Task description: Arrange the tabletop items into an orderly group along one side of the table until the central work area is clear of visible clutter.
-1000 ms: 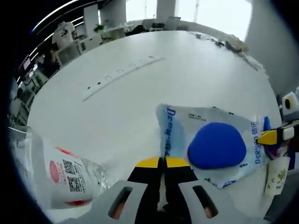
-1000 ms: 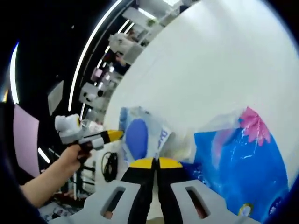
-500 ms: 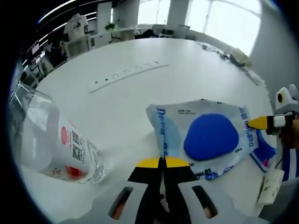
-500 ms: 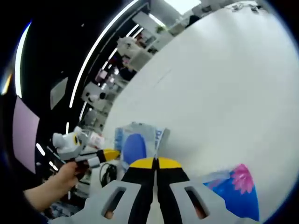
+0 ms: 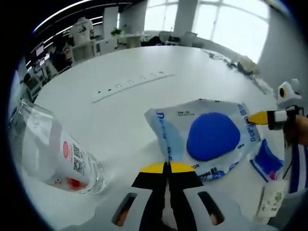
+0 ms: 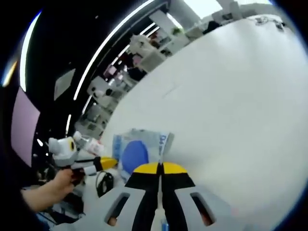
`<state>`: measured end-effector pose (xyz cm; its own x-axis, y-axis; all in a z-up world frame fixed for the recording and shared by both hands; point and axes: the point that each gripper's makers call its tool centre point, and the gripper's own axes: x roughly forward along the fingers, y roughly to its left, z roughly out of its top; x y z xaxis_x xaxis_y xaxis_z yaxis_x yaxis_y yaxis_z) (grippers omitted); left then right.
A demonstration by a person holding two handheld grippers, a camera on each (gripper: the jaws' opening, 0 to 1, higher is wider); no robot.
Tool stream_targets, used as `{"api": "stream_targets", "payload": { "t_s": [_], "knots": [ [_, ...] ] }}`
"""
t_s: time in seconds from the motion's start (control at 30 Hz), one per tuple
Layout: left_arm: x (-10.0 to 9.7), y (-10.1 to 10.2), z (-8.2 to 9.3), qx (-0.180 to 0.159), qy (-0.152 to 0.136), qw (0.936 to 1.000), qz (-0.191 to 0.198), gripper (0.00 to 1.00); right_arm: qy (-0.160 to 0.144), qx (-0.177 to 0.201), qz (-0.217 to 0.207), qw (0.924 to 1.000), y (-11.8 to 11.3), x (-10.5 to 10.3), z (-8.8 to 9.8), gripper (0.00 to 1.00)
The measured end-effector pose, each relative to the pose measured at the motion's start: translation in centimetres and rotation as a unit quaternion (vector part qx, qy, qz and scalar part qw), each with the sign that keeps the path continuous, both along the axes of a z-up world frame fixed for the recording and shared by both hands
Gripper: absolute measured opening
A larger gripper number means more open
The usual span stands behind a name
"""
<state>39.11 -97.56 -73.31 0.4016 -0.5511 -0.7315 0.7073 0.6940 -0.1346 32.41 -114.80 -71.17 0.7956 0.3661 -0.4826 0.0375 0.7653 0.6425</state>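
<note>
The left gripper (image 5: 168, 167) hangs low over the white table (image 5: 120, 110) with its yellow-tipped jaws pressed together, holding nothing. Just ahead of it lies a flat clear packet with a blue oval print (image 5: 207, 137). A clear plastic bottle with a red-and-white label (image 5: 57, 154) lies on its side to that view's left, apart from the packet. A small blue sachet (image 5: 266, 161) and a small white carton (image 5: 270, 202) sit just beyond the packet at the table edge. A white power strip (image 5: 132, 85) lies farther back. The right gripper (image 6: 160, 168) has its jaws likewise closed together and empty, pointing toward the same packet (image 6: 137, 151).
</note>
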Motion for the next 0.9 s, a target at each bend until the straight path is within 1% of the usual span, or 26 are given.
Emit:
{"api": "stream_targets", "payload": {
  "t_s": [0.13, 0.2, 0.5, 0.57, 0.7, 0.9],
  "knots": [
    [-0.2, -0.6, 0.0, 0.002, 0.0, 1.0, -0.006, 0.0, -0.002, -0.017, 0.01, 0.9998, -0.8, 1.0, -0.1, 0.0],
    [-0.2, -0.7, 0.1, 0.0, -0.001, 1.0, -0.004, 0.0, -0.004, -0.019, 0.011, 0.9998, -1.2, 1.4, -0.1, 0.0],
    [-0.1, -1.3, 0.3, -0.004, -0.001, 1.0, 0.0, 0.0, -0.002, -0.029, 0.018, 0.9994, -2.0, 2.2, -0.1, 0.0],
    [-0.1, -1.3, 0.3, -0.001, 0.0, 1.0, 0.002, 0.0, -0.003, -0.031, 0.022, 0.9993, -2.0, 2.6, -0.1, 0.0],
    [-0.1, -1.4, 0.3, 0.006, -0.006, 1.0, 0.001, 0.0, -0.005, -0.039, 0.028, 0.9988, -2.2, 3.4, 0.0, 0.0],
    [0.2, -2.1, 0.1, 0.012, -0.008, 0.9999, 0.0, 0.0, -0.005, -0.051, 0.033, 0.9982, -2.9, 4.6, -0.1, 0.0]
  ]
}}
